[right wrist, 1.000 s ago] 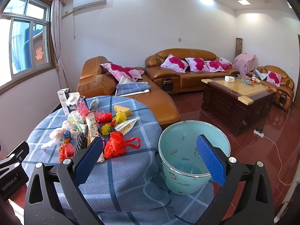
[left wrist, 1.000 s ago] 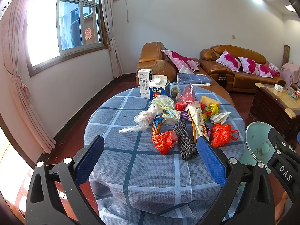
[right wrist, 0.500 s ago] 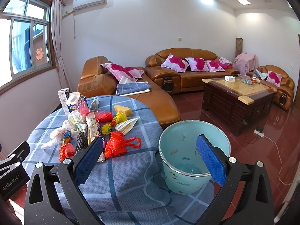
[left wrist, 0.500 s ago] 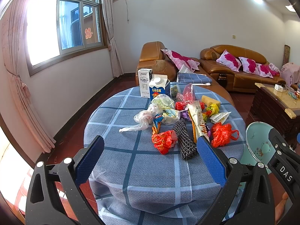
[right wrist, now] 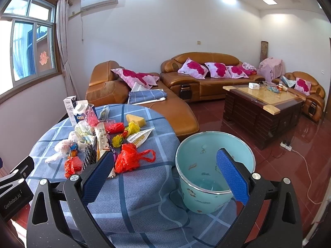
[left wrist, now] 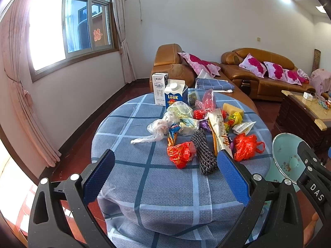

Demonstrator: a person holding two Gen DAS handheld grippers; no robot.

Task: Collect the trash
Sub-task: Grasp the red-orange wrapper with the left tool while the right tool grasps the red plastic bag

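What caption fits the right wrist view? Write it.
Open right gripper hovers between trash pile and bin.

On the round table (left wrist: 165, 188) the trash pile (left wrist: 198, 128) lies past the middle, toward 12 o'clock in the left wrist view. Two cartons (left wrist: 167, 93) stand upright at the far edge, behind the pile. A knitted mesh sleeve (left wrist: 203, 155) lies at the pile's near side, with a crumpled bag (left wrist: 181, 154) just beside it at 9 o'clock and a knotted bag (left wrist: 246, 145) at 3 o'clock. The bucket (right wrist: 215, 171) stands off the table's edge at 3 o'clock, lower than the tabletop. Sofas (right wrist: 206, 78) sit behind the table; a coffee table (right wrist: 262, 101) stands before them, at 2 o'clock.
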